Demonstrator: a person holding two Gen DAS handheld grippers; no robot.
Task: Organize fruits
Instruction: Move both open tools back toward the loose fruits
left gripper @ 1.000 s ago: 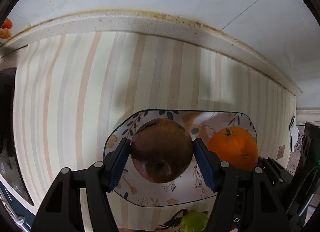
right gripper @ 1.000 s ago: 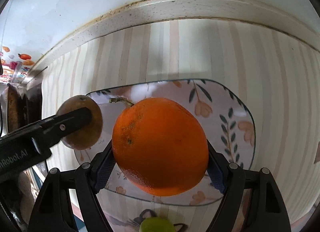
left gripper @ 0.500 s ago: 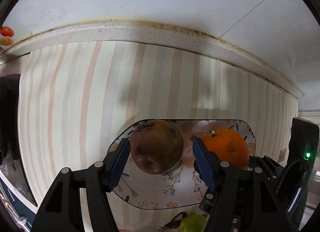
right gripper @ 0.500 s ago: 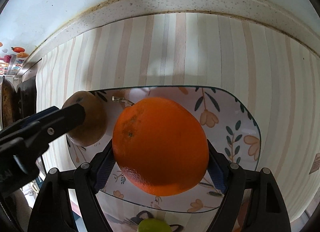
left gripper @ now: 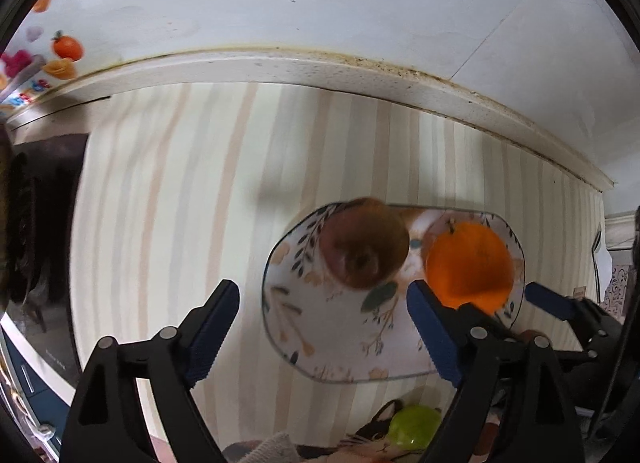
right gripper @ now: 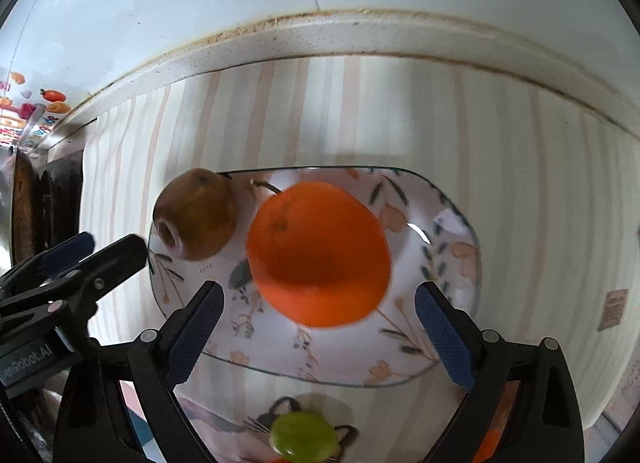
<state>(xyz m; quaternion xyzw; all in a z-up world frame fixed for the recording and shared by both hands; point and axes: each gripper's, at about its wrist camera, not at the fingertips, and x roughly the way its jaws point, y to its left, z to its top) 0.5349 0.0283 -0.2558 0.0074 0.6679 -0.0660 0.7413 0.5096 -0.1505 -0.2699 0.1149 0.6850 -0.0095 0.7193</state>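
A floral plate [left gripper: 344,347] [right gripper: 452,347] lies on a striped cloth. A brown pear-like fruit [left gripper: 362,243] [right gripper: 196,215] rests on the plate's left part, and an orange [left gripper: 468,263] [right gripper: 318,253] rests beside it to the right. My left gripper [left gripper: 324,331] is open and empty, drawn back from the brown fruit. My right gripper [right gripper: 320,335] is open and empty, its jaws wide on either side of the orange, not touching it. The left gripper shows at the left of the right wrist view [right gripper: 76,263].
A small green fruit [left gripper: 414,425] [right gripper: 302,437] lies on a cat-print mat in front of the plate. A white wall and stained ledge [right gripper: 360,31] run behind the cloth. A dark appliance [left gripper: 36,235] stands at the left.
Both grippers opened and let go: the brown fruit and the orange now rest on the plate. Both grippers pulled back, the left one shifting left.
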